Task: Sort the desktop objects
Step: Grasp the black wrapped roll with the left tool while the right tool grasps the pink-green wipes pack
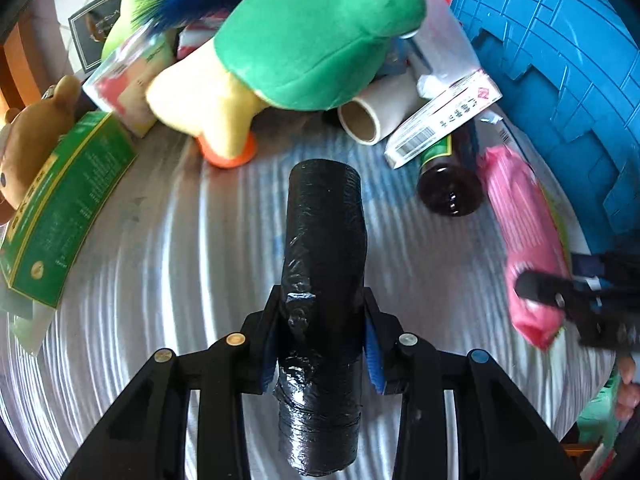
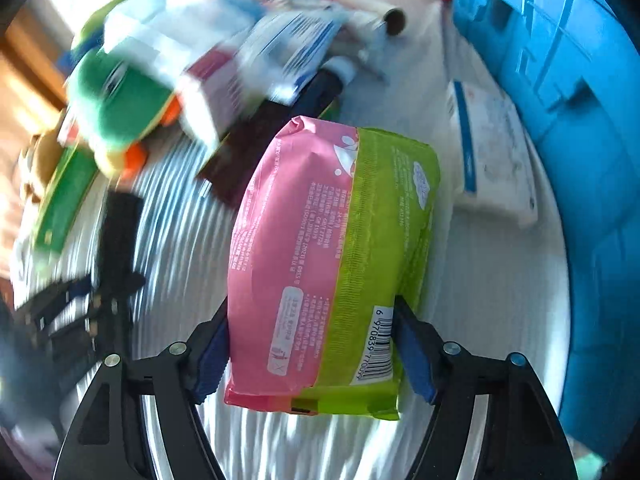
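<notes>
Both hands hold one thing each above the striped surface [image 1: 160,264].

Our left gripper [image 1: 320,336] has its fingers pressed on a black roll [image 1: 324,264], which points to the far plush frog [image 1: 312,40]. Our right gripper [image 2: 316,344] has its fingers fairly wide against a pink and green pack [image 2: 328,256], left of the blue crate [image 2: 580,120].
</notes>
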`<state>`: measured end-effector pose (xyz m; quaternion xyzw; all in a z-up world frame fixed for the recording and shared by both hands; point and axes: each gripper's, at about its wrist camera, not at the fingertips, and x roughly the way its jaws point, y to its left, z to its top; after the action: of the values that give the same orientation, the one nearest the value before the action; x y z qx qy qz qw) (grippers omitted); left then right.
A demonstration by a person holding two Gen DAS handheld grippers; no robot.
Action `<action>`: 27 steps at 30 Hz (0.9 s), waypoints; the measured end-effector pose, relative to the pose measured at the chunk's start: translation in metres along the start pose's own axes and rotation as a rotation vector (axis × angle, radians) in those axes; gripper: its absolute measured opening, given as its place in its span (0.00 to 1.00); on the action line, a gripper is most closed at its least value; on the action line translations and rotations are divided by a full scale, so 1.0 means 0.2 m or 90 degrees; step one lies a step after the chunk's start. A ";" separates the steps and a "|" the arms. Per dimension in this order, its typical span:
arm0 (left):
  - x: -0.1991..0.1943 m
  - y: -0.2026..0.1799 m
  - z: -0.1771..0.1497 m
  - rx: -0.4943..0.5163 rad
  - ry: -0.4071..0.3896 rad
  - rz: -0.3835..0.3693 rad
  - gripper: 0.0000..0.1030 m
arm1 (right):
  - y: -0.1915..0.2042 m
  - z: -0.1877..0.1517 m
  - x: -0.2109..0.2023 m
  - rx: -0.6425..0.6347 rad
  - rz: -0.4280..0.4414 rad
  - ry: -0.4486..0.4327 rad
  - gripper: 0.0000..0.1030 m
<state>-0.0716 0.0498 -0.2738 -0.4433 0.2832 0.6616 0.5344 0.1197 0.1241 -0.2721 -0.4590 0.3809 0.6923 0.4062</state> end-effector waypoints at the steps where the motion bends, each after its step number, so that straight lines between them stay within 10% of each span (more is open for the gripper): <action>1: 0.01 0.01 0.00 -0.004 0.004 -0.001 0.34 | 0.01 -0.02 0.00 -0.004 -0.002 0.003 0.73; 8: 0.04 -0.02 0.01 0.000 0.003 0.005 0.34 | -0.02 -0.02 -0.02 0.027 -0.022 -0.020 1.00; 23: 0.03 -0.05 0.00 0.010 0.004 0.004 0.34 | 0.01 -0.04 0.10 0.067 -0.112 -0.003 1.00; 27: -0.02 -0.04 -0.02 0.013 -0.003 0.001 0.34 | 0.02 -0.06 0.04 0.073 -0.116 -0.013 0.82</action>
<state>-0.0629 0.0467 -0.2709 -0.4359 0.2891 0.6600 0.5393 0.1182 0.1137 -0.2825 -0.4607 0.3721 0.6343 0.4969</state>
